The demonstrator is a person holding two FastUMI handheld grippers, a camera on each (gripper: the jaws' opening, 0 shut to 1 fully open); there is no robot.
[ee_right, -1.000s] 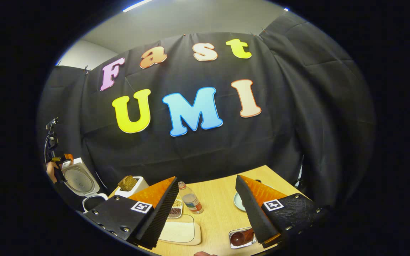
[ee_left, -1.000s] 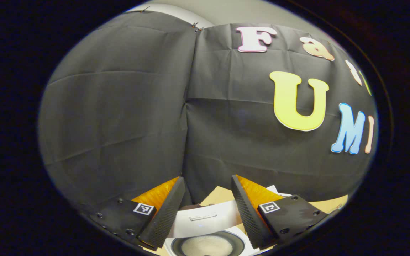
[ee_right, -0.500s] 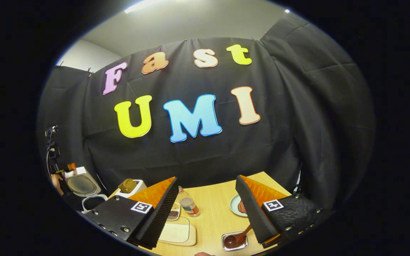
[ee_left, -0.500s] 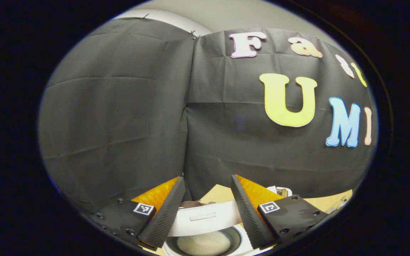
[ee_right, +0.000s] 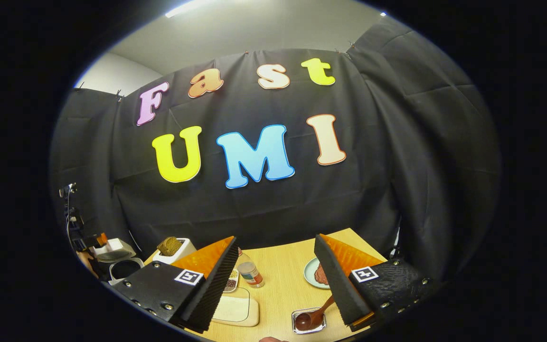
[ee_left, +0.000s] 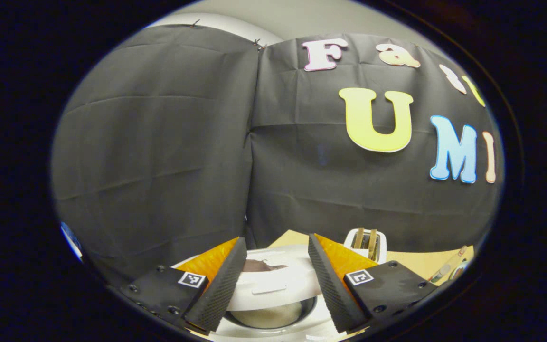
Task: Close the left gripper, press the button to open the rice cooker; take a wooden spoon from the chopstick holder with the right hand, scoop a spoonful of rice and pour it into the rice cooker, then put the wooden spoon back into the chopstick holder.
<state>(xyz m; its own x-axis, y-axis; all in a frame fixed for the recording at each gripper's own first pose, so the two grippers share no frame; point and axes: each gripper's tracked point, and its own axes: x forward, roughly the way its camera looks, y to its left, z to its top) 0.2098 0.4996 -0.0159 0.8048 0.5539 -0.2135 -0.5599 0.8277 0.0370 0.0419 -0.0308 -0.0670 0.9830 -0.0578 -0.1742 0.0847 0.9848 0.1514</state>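
In the left gripper view my left gripper [ee_left: 277,239] is open, and the white rice cooker lid [ee_left: 273,280] lies low between its fingers. Under the lid a strip of the inner pot [ee_left: 266,316] with pale rice shows. In the right gripper view the rice cooker [ee_right: 117,259] sits far left with its lid nearly flat, and the left gripper [ee_right: 90,240] and a hand are at it. My right gripper [ee_right: 275,237] is open above the table. The dark wooden spoon [ee_right: 304,320] rests in a small metal holder [ee_right: 323,325] just left of the right finger. A tray of rice [ee_right: 233,308] lies near the left finger.
A white toaster [ee_right: 174,247] holding bread stands behind the rice tray; it also appears as a toaster [ee_left: 366,240] right of the cooker. A small bottle [ee_right: 250,273], a dish of grains [ee_right: 231,284] and a plate [ee_right: 316,274] sit on the wooden table [ee_right: 283,266].
The cooker lid has swung from upright down to nearly flat over the pot, with the left gripper following it down. The right gripper drifted slightly, bringing the spoon handle into sight.
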